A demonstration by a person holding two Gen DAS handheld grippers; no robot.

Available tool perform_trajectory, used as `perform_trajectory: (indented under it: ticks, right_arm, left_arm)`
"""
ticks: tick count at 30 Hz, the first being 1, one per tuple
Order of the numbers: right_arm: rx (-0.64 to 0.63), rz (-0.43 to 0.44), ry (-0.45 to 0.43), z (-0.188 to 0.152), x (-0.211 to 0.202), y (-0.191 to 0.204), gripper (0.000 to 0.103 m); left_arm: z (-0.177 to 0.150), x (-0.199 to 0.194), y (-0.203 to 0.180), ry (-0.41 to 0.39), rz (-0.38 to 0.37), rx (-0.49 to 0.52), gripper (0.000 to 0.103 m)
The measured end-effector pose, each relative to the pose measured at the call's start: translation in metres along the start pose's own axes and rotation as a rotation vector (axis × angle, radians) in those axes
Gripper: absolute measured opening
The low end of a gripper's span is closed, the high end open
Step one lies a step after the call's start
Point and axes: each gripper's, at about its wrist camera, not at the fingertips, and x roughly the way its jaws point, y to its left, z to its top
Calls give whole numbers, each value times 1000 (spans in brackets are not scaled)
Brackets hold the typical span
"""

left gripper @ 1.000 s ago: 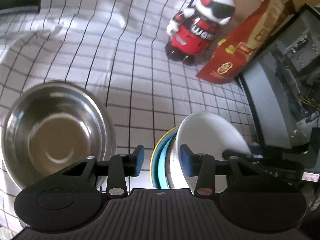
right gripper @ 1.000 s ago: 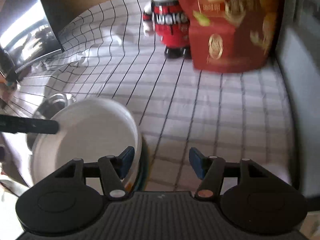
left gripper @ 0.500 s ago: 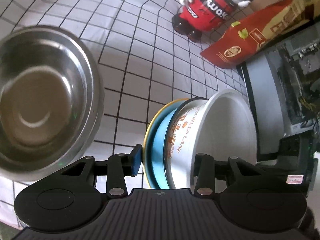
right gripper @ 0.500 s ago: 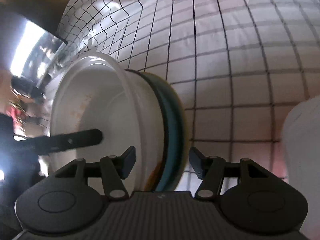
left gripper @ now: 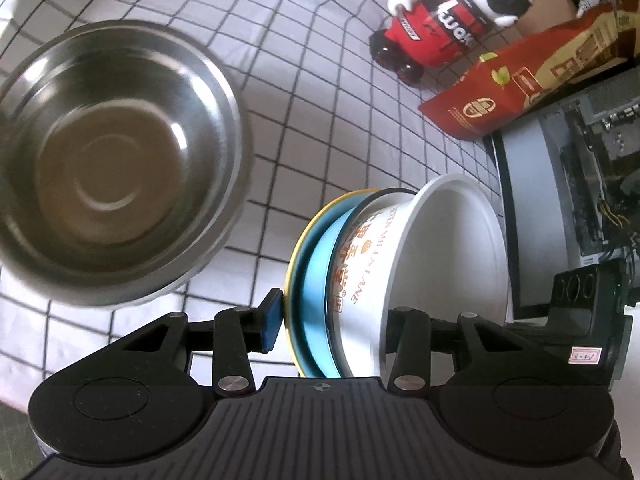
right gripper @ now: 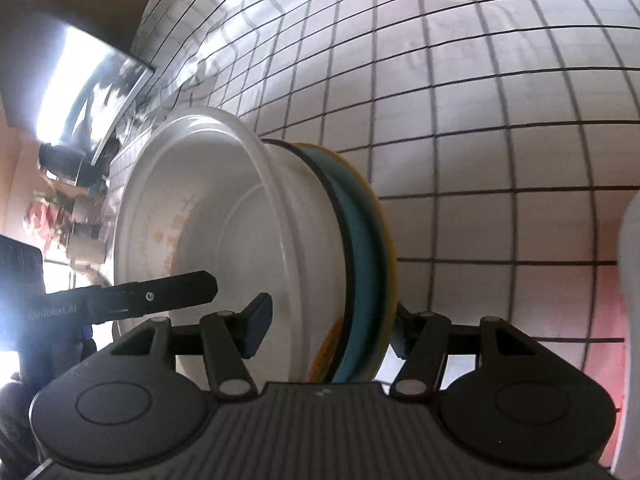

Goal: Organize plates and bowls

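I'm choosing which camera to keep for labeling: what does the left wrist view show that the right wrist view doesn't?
Only the left wrist view shows the steel bowl, toy robot and red bag. Only the right wrist view shows the white bowl's inside with the other tongs' finger reaching in. Both show the white bowl nested in the blue plate, tipped on edge between the tongs, over the checked cloth.

The steel bowl (left gripper: 116,168) stands near the left side of the tabletop (left gripper: 320,120); the toy robot (left gripper: 444,28) and red bag (left gripper: 520,84) block the far edge; bare cloth lies between.
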Motion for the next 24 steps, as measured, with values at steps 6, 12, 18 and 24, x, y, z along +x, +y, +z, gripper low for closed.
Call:
perform_trajectory:
  ticks: [6, 12, 18, 24]
  right_arm:
    - [-18, -12, 21, 1, 3, 6, 60]
    - [-75, -50, 19, -3, -1, 12, 60]
    - [-96, -67, 4, 1, 0, 14, 59]
    - [-108, -99, -67, 7, -14, 13, 52]
  left_arm:
    - [-2, -2, 4, -20, -5, -26, 47]
    - [-7, -4, 12, -42, -36, -70, 47]
    - [-6, -4, 10, -32, -22, -65, 47]
    - [-3, -4, 4, -16, 6, -9, 46]
